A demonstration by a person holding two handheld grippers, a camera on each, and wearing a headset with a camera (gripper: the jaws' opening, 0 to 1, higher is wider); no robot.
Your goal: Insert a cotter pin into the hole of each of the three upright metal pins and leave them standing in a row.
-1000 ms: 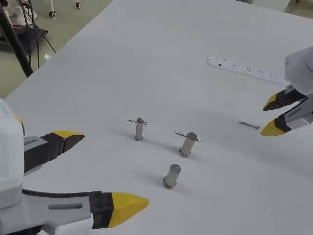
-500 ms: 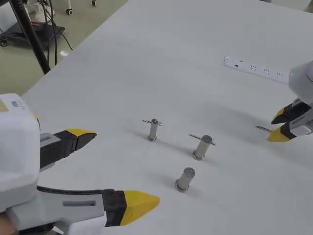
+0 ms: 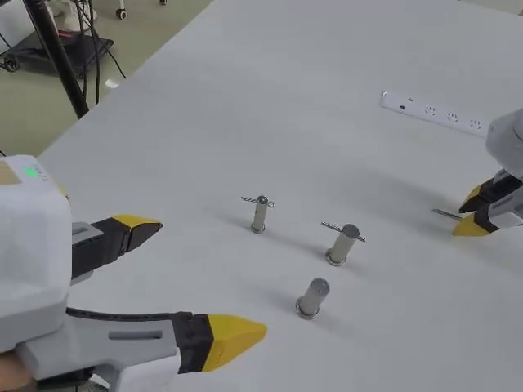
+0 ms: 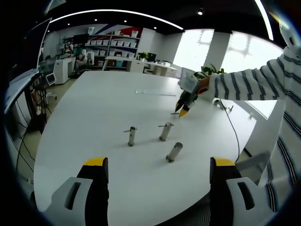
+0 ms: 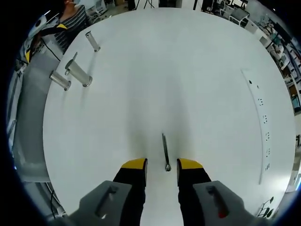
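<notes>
Three upright metal pins stand on the white table. The far pin (image 3: 260,214) (image 4: 131,135) and the right pin (image 3: 341,243) (image 4: 165,131) each carry a cotter pin through the top. The near pin (image 3: 312,297) (image 4: 173,152) has none. A loose cotter pin (image 3: 446,215) (image 5: 165,151) lies flat on the table at the right. My right gripper (image 3: 471,212) (image 5: 162,164) (image 4: 183,107) is low over it and open, its jaws either side of the pin's near end. My left gripper (image 3: 192,282) (image 4: 158,162) hovers wide open with nothing in it, near the table's front edge.
A white power strip (image 3: 433,114) (image 5: 261,132) lies at the far right of the table (image 3: 270,98). Beyond the table's left edge are a black stand leg (image 3: 57,57) and cables on the floor. A person's striped sleeve (image 4: 254,84) holds the right gripper.
The right gripper has come down to the loose cotter pin and its jaws have narrowed around it. The left gripper has stayed put. The head camera has shifted slightly.
</notes>
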